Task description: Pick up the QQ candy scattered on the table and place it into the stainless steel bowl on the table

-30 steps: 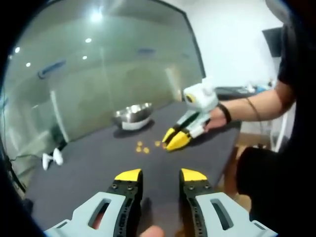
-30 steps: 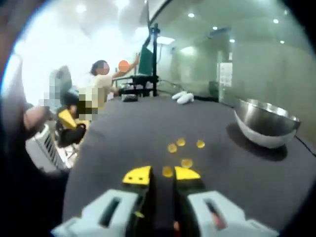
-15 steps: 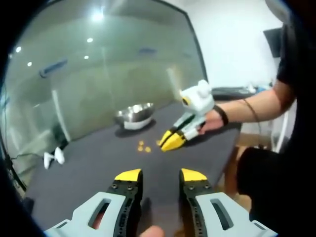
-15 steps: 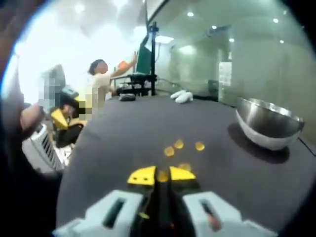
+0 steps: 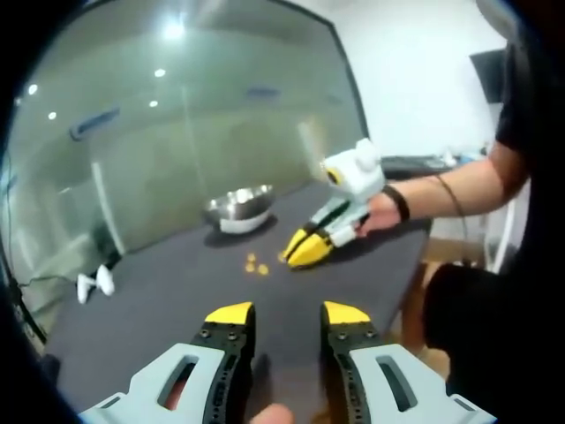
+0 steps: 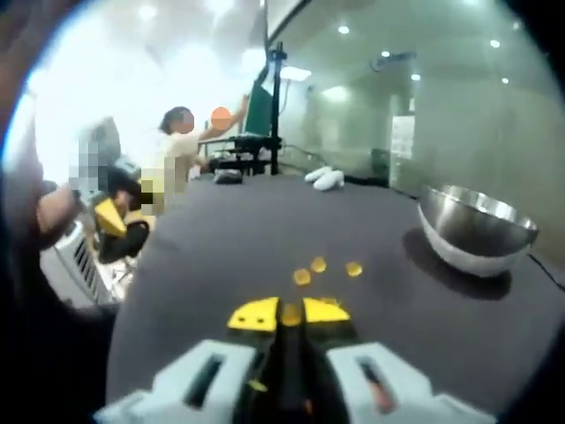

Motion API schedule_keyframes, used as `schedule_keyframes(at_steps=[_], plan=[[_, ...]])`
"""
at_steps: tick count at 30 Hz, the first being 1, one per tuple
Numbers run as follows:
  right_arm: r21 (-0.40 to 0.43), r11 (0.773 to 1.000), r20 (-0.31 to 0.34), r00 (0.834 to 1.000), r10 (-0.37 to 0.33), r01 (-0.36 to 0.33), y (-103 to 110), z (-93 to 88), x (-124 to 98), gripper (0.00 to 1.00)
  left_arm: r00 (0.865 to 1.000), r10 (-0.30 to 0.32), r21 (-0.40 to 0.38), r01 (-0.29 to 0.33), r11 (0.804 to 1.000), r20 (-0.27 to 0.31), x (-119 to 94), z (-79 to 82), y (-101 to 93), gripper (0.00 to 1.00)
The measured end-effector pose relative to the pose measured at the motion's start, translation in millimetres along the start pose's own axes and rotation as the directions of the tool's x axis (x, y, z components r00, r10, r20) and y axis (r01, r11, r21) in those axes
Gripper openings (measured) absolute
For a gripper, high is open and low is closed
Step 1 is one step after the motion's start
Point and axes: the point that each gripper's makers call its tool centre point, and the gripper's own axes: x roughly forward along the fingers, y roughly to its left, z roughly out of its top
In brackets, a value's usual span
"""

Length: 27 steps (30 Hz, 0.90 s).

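Your right gripper [image 6: 283, 314] is pinched nearly closed on a yellow candy [image 6: 290, 313], tips lowered near the table [image 6: 212, 238]. Your left gripper [image 5: 287, 315] hovers over the table, jaws apart.

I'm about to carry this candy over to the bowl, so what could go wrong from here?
1. The right gripper pinches one small yellow candy just at its fingertips; it could slip out on the way to the stainless steel bowl.
2. Three loose candies lie on the dark table between the gripper and the bowl; a low sweep might scatter them.
3. The bowl sits near the table edge, with a cable beside it; a bump could shift it.
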Motion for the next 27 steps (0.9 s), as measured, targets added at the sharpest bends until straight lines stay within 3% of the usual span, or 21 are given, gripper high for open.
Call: schedule_keyframes(at_steps=[5,10,14,18,22,27], plan=[[-0.011,0.999,0.038,0.998,-0.044,0.045,-20.9,22.8,-10.5,0.1,1.0,-0.001,-0.001,0.001,1.0,0.009,0.4,2.4,0.0,0.31],[-0.032,0.989,0.054,0.988,-0.143,0.145,-60.1,42.3,-22.4,0.1,1.0,-0.007,0.001,0.007,1.0,0.007,1.1,1.6,-2.6,0.31],[0.0,0.975,0.109,0.97,-0.219,0.221,-96.0,68.2,-29.1,0.1,1.0,-0.012,-0.001,0.012,1.0,0.006,1.9,1.2,-4.9,0.31],[-0.014,0.936,0.149,0.926,-0.347,0.353,-154.0,92.5,-32.7,0.1,1.0,-0.016,0.001,0.016,1.0,0.012,1.9,3.5,-6.1,0.31],[0.018,0.915,0.127,0.907,-0.401,0.402,-192.2,96.0,-25.5,0.1,1.0,-0.014,-0.002,0.014,1.0,0.014,1.5,3.7,-5.6,0.31],[0.049,0.91,0.107,0.903,-0.416,0.413,-219.4,96.2,-14.6,0.1,1.0,0.007,-0.012,-0.007,1.0,0.027,4.0,6.3,-0.6,0.31]])
